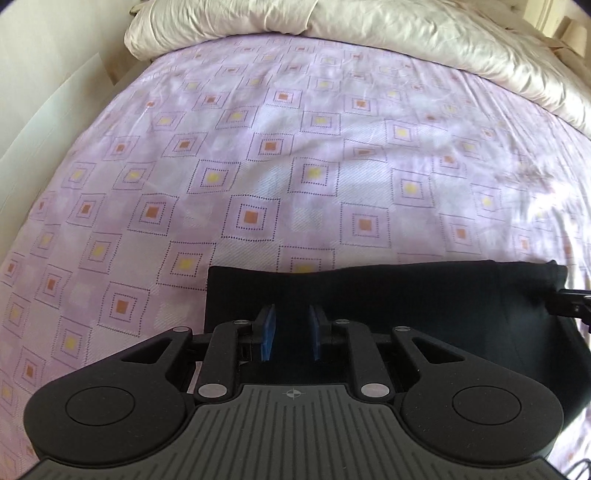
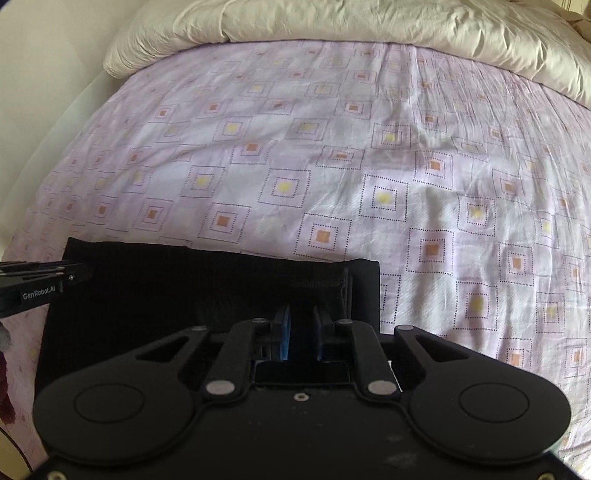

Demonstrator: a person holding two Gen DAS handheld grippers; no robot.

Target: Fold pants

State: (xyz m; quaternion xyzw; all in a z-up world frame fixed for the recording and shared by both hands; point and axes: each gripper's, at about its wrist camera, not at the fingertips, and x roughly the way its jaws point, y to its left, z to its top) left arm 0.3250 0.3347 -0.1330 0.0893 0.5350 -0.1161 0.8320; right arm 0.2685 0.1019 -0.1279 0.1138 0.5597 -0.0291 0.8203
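Note:
Black pants (image 1: 424,306) lie folded in a flat rectangle on the near part of the bed; they also show in the right wrist view (image 2: 184,288). My left gripper (image 1: 291,334) hovers over the pants' left end, its blue pads apart, nothing between them. My right gripper (image 2: 301,330) is over the pants' right end near the waistband (image 2: 347,288), its jaws apart with nothing held. The right gripper shows at the edge of the left wrist view (image 1: 572,304), and the left gripper at the edge of the right wrist view (image 2: 40,282).
A lilac bedsheet (image 1: 295,166) with square patterns covers the bed. A cream duvet (image 1: 369,29) is bunched at the far end. A wall (image 1: 44,92) runs along the left side. A dark red item (image 2: 5,398) sits at the left edge.

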